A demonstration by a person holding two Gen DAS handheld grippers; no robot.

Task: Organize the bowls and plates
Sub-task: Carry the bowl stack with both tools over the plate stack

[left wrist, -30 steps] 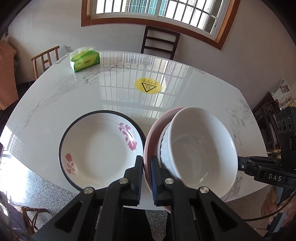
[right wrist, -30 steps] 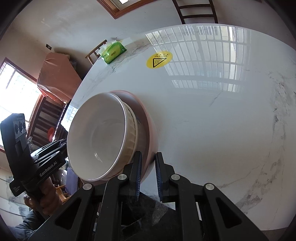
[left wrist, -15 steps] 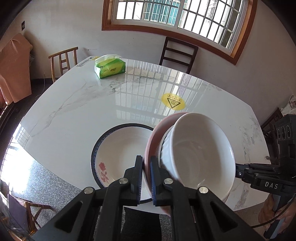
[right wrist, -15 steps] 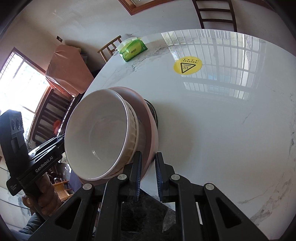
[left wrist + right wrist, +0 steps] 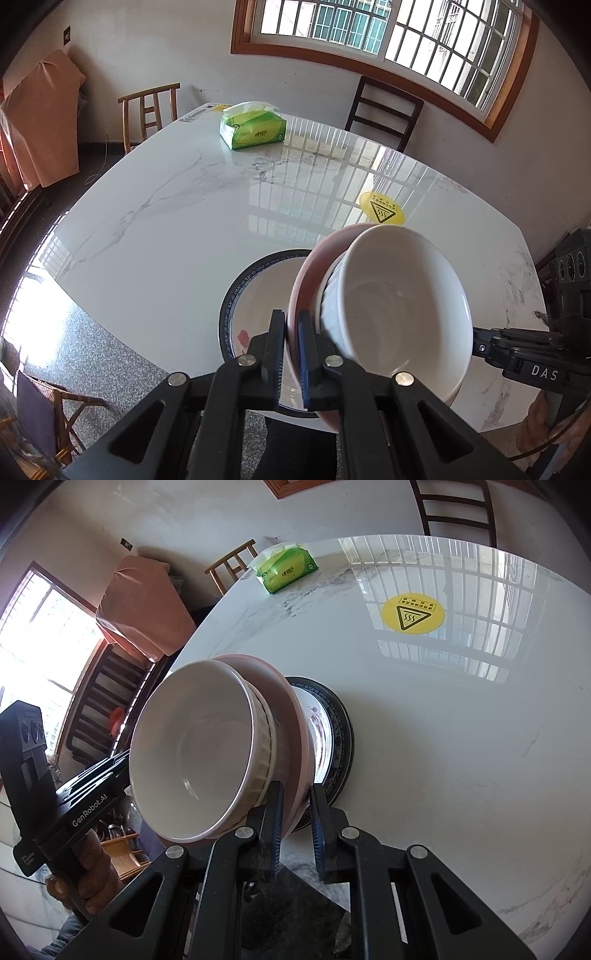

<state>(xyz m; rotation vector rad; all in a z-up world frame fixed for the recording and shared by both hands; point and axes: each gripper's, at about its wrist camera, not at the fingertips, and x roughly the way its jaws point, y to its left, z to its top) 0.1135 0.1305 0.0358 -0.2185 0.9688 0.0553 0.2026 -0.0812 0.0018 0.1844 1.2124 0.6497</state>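
A bowl [image 5: 399, 302] sits in a dish [image 5: 303, 280] above a plate [image 5: 255, 295].

white bowl [image 5: 399, 306], pink plate [image 5: 306, 273], black-rimmed plate [image 5: 258, 295] (red flowers), green tissue pack [image 5: 253, 129]

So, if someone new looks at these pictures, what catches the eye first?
A white bowl nested in a pink plate, held tilted between the left hand-held gripper and the right hand-held gripper, above a dark-rimmed floral plate. Farther off, a yellow warning sticker and a green tissue pack.
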